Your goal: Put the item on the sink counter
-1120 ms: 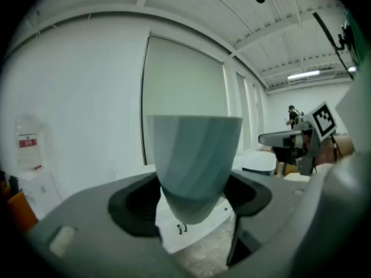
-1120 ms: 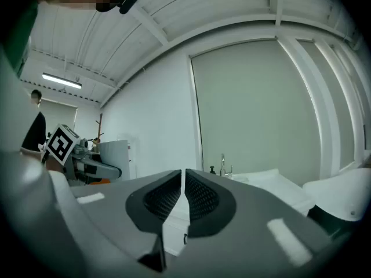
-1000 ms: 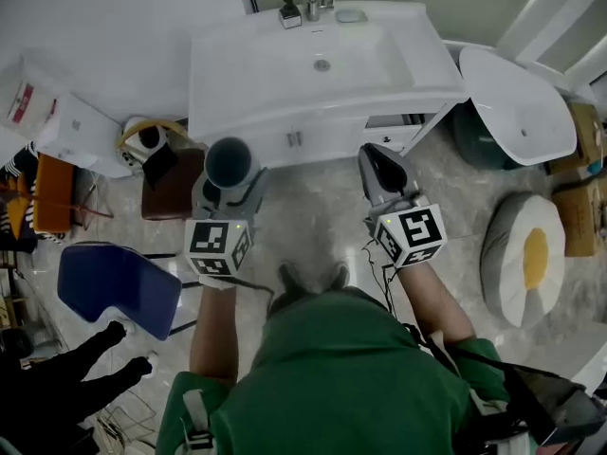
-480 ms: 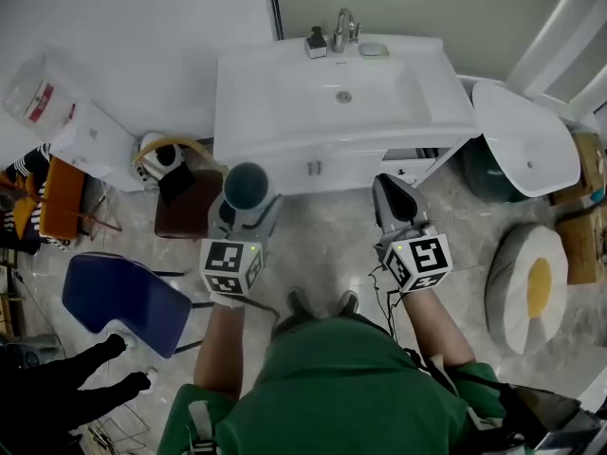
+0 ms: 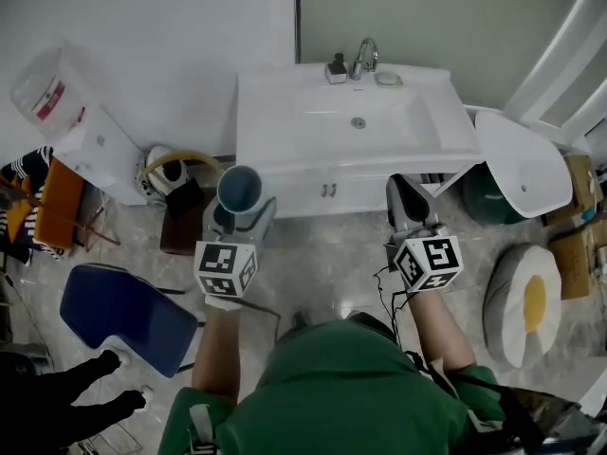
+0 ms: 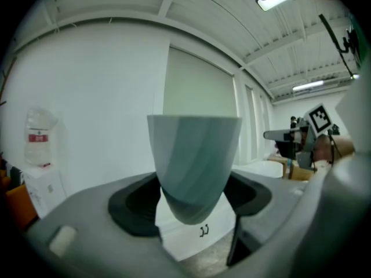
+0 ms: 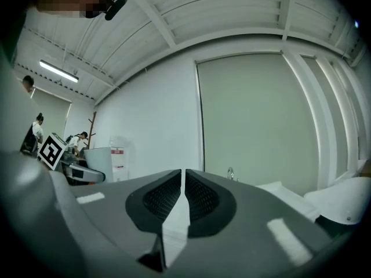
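Note:
My left gripper [image 5: 237, 209] is shut on a grey-blue cup [image 5: 239, 189] and holds it upright, mouth up, over the floor just in front of the sink cabinet's left corner. In the left gripper view the cup [image 6: 194, 164] sits between the two dark pads. The white sink counter [image 5: 268, 121] with basin and faucet [image 5: 365, 57] lies ahead. My right gripper [image 5: 407, 200] is shut with nothing in it, level, in front of the cabinet's right end; its pads [image 7: 200, 196] almost meet.
A soap dispenser [image 5: 336, 68] and a soap dish [image 5: 388, 79] stand by the faucet. A blue chair [image 5: 128, 313] is at the lower left, a brown stool [image 5: 185, 224] and white cabinet [image 5: 90, 140] left of the sink. A loose white basin [image 5: 522, 164] and cushion [image 5: 524, 297] lie right.
Both grippers and the person have moved forward toward the sink; the left one still holds the cup. The sink cabinet is closer to both grippers than a second ago.

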